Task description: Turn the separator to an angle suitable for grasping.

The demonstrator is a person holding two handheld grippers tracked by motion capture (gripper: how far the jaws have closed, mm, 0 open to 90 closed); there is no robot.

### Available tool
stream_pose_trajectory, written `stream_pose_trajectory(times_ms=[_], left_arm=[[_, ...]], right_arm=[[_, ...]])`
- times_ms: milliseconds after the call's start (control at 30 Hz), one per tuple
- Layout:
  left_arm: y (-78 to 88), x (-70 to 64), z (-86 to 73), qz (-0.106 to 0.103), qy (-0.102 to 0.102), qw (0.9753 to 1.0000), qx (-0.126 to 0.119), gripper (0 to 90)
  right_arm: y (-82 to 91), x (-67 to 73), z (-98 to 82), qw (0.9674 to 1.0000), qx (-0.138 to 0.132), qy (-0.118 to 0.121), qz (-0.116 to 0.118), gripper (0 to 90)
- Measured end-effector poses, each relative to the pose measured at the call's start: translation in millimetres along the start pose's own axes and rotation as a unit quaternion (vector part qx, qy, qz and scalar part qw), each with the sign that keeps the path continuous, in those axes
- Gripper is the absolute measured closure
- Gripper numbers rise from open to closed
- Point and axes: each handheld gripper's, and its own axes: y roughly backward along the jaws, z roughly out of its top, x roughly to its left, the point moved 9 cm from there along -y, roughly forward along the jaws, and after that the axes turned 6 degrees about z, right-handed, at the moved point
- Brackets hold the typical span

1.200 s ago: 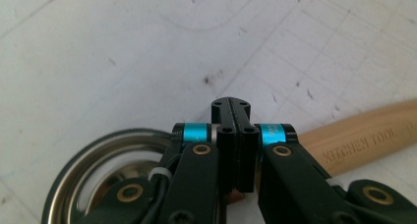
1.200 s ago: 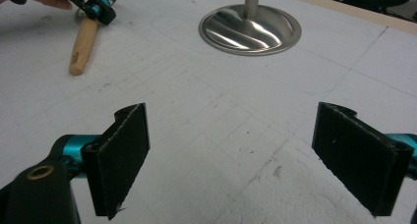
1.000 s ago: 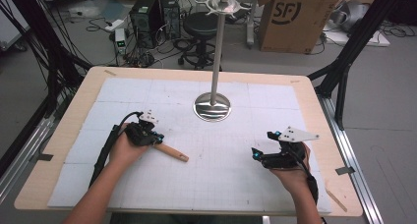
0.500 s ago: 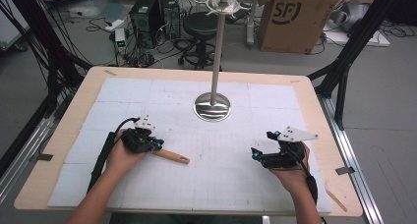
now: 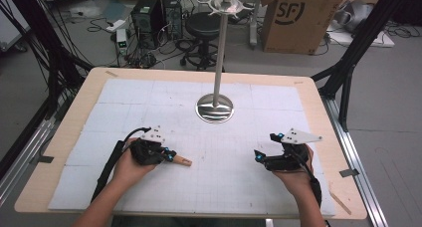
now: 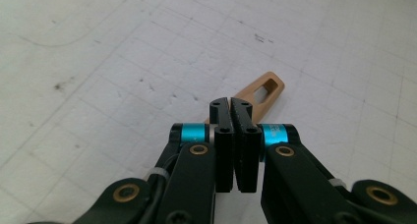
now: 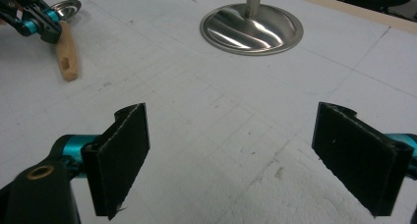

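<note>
A utensil with a light wooden handle (image 5: 182, 161) lies low over the white mat, its slotted end pointing right. My left gripper (image 5: 169, 156) is shut on it near the handle's inner end. In the left gripper view the jaws meet at the tips (image 6: 230, 103) and the handle (image 6: 263, 89) sticks out beyond them. The right gripper view shows that handle (image 7: 66, 54) and a shiny round metal part (image 7: 66, 8) behind the left gripper. My right gripper (image 5: 265, 147) rests at the right, open (image 7: 255, 160), with nothing between its pads.
A metal stand with a round polished base (image 5: 214, 109) and a tall pole topped by hooks (image 5: 226, 3) rises at the table's back middle. A white gridded mat (image 5: 219, 187) covers the wooden table (image 5: 343, 207). Boxes, a stool and cables lie beyond.
My left gripper has moved right and a little toward the near edge, and the wooden handle has shifted with it. The right gripper has stayed in place.
</note>
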Motion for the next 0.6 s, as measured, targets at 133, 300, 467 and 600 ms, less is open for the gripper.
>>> stream_pose_trajectory(times_ms=[133, 300, 467, 600], left_arm=[[-4.0, -7.1, -1.4, -0.010, -0.002, 0.9999, 0.006, 88.5], [-7.4, -19.2, -4.2, -0.026, -0.015, 0.9993, 0.022, 89.0], [-12.7, -24.8, -7.1, -0.031, -0.021, 0.9988, 0.032, 89.5], [-17.2, -24.3, -5.4, -0.028, -0.019, 0.9989, 0.033, 89.7]], right_arm=[[0.0, 0.7, 0.1, 1.0000, 0.000, -0.001, 0.001, 13.1], [0.9, 0.9, 0.4, 1.0000, -0.001, 0.000, 0.002, 13.0], [1.6, 0.7, 0.7, 1.0000, -0.003, 0.000, 0.002, 13.0], [2.4, 0.6, 1.4, 1.0000, -0.006, -0.001, 0.000, 13.1]])
